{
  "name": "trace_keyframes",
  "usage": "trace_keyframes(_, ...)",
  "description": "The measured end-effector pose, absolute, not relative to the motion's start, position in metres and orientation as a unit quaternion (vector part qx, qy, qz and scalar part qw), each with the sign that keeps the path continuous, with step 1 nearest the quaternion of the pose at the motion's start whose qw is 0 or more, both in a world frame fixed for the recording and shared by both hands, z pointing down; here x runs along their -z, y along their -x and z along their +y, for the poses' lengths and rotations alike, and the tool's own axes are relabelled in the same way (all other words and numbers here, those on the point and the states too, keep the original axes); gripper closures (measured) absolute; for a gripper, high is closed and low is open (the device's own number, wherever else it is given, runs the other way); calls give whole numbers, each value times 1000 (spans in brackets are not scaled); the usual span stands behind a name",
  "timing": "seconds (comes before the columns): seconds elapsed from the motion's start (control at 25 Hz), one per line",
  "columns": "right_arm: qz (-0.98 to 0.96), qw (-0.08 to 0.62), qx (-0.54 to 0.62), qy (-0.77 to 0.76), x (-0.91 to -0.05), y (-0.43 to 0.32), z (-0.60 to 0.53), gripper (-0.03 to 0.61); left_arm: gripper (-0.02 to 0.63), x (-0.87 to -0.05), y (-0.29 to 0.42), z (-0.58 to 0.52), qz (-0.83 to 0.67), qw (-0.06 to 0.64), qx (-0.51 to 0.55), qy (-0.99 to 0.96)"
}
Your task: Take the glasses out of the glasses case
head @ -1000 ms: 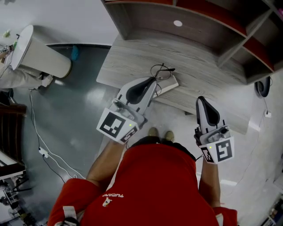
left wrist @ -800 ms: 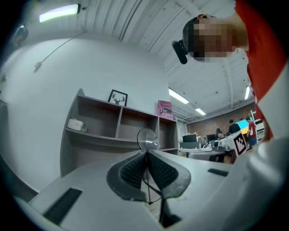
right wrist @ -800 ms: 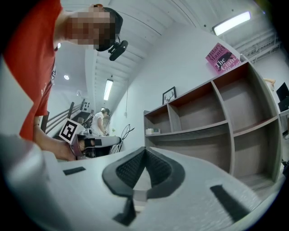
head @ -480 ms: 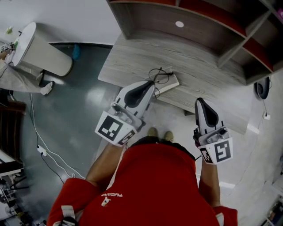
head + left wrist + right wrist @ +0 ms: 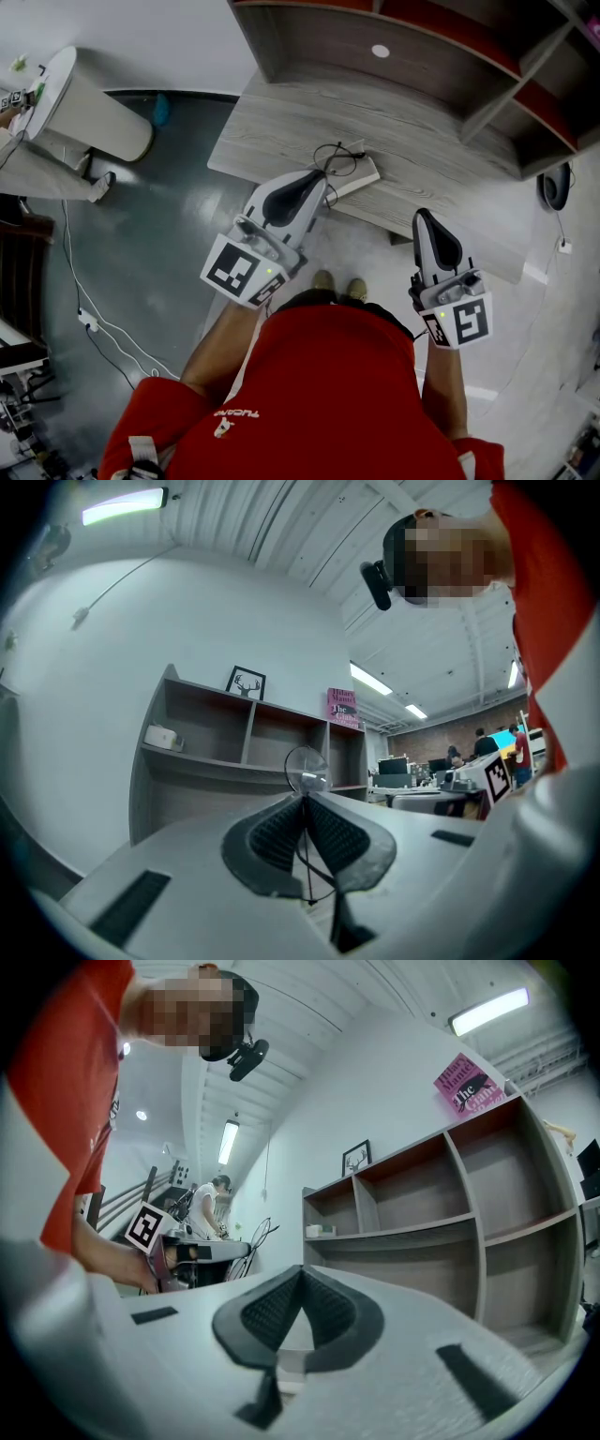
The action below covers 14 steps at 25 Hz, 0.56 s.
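Note:
My left gripper (image 5: 322,176) is shut on a thin black-wire pair of glasses (image 5: 339,153), held at the near edge of the grey desk (image 5: 441,150). In the left gripper view a temple wire runs down between the closed pads, and one round lens (image 5: 307,767) stands just above the left gripper's tips (image 5: 305,797). A flat white glasses case (image 5: 363,177) lies on the desk right under the glasses. My right gripper (image 5: 427,214) hangs level off the desk's front edge, to the right. In its own view the right gripper (image 5: 301,1270) is shut on nothing.
A grey shelf unit (image 5: 394,33) with red backing stands behind the desk. A white round-topped stand (image 5: 84,108) is at far left, and cables (image 5: 94,323) trail over the dark floor. A black round object (image 5: 558,183) lies on the floor at right. The person's feet (image 5: 339,281) are below the desk edge.

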State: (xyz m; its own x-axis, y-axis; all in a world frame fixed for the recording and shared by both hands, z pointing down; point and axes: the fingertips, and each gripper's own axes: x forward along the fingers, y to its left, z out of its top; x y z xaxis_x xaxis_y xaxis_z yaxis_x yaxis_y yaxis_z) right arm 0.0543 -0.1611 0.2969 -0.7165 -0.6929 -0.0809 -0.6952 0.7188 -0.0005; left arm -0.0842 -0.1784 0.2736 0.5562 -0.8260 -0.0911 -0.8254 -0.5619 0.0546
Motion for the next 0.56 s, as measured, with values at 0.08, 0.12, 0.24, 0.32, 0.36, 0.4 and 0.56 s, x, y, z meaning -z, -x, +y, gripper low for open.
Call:
trace_keyframes(0.08,926,37,-15,375,-297,-55,-161,574,595,-273,84,-179,-467,2,53,-882)
trace_keyframes(0.12,926,37,-15,375,-297,-55,-161,574,595,-273,84,-179,-467,2,53,-882)
trace_keyframes(0.24,926,37,-15,376,-300,-54,-163,574,595,-275,85,-180,-468,1,52,-882)
trace_keyframes(0.32,926,38,-15,376,-301,-54,-164,574,595,-276,85,-182,-467,1,51,-883)
trace_keyframes(0.36,926,38,-15,376,-301,-54,-164,574,595,-277,85,-182,-467,1,51,-883)
trace_keyframes(0.4,926,38,-15,376,-301,-54,-164,574,595,-277,84,-182,-467,1,50,-883)
trace_keyframes(0.56,925,38,-15,378,-303,-54,-165,574,595,-278,84,-183,-465,1,49,-884)
